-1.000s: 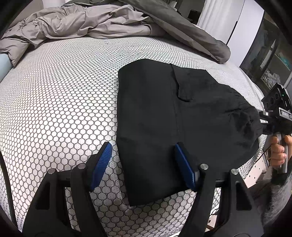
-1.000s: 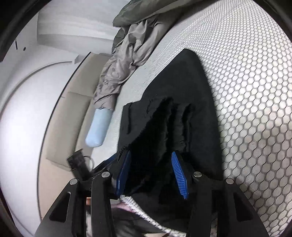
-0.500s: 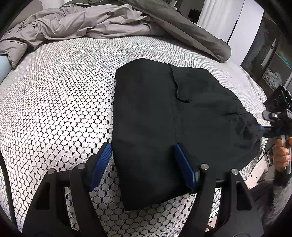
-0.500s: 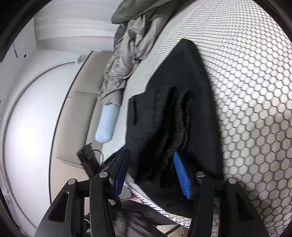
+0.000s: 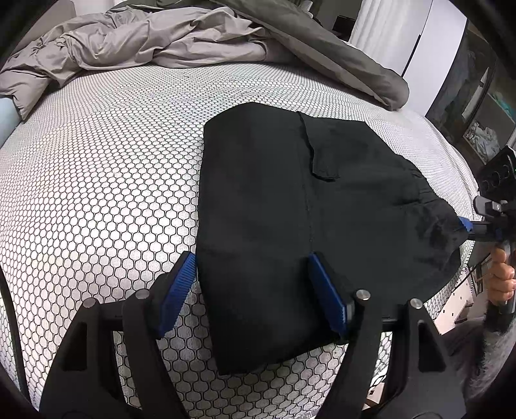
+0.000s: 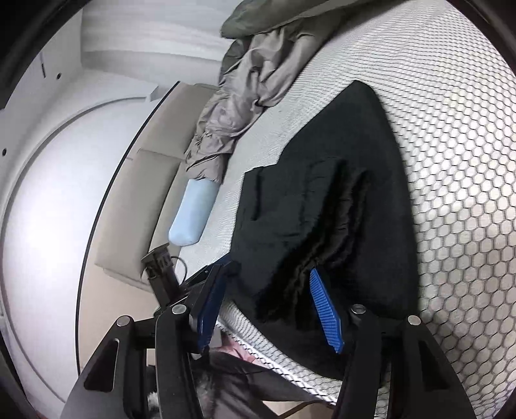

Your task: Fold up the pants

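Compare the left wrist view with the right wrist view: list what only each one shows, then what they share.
Only the left wrist view shows the person's hand holding the right gripper at the gathered end of the pants, plus a white curtain and dark shelves.

Only the right wrist view shows a pale blue pillow, a beige headboard and the white wall.

Both show the folded black pants on the honeycomb-patterned sheet, the crumpled grey duvet, and each camera's own open blue-padded fingers; the left gripper straddles one edge of the pants.
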{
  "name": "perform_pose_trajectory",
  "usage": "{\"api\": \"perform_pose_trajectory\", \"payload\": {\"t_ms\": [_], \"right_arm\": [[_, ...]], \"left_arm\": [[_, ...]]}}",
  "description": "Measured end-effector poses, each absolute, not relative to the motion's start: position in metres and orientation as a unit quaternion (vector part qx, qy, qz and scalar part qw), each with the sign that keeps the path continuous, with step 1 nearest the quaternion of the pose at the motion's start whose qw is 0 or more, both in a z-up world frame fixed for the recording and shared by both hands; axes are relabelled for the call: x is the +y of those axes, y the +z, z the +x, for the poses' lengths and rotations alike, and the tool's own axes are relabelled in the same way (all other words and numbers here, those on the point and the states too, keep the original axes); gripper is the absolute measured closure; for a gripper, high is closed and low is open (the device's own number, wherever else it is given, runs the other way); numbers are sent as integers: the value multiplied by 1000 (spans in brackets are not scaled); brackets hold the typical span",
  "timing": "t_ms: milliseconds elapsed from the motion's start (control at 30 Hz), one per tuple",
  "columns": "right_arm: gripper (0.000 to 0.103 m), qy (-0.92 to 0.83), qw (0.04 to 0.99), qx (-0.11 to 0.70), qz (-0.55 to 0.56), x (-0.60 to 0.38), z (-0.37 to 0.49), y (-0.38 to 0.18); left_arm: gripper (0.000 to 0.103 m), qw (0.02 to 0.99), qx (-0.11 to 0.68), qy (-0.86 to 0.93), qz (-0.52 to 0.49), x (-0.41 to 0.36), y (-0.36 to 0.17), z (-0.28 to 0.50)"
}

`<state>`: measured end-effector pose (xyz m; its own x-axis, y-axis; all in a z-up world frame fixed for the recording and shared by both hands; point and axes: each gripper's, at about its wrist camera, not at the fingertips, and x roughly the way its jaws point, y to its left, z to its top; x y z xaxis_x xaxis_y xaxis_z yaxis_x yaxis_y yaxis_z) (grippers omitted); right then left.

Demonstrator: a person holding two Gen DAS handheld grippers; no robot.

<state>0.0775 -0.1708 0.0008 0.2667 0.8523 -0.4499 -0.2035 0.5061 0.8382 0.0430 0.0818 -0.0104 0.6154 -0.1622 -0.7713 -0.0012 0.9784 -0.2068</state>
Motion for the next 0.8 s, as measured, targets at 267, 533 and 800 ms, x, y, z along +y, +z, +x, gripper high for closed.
{"api": "perform_pose_trajectory", "payload": {"t_ms": [267, 533, 800], "right_arm": [[76, 321, 744, 503, 300, -157, 85, -20], [89, 349, 779, 456, 252, -154, 50, 22], [70, 309, 789, 483, 223, -165, 57, 8]], "left_arm": [[32, 894, 437, -45, -93, 82, -10, 42], [32, 896, 432, -51, -91, 84, -5, 37], [32, 893, 427, -55, -134, 105, -3, 36]]}}
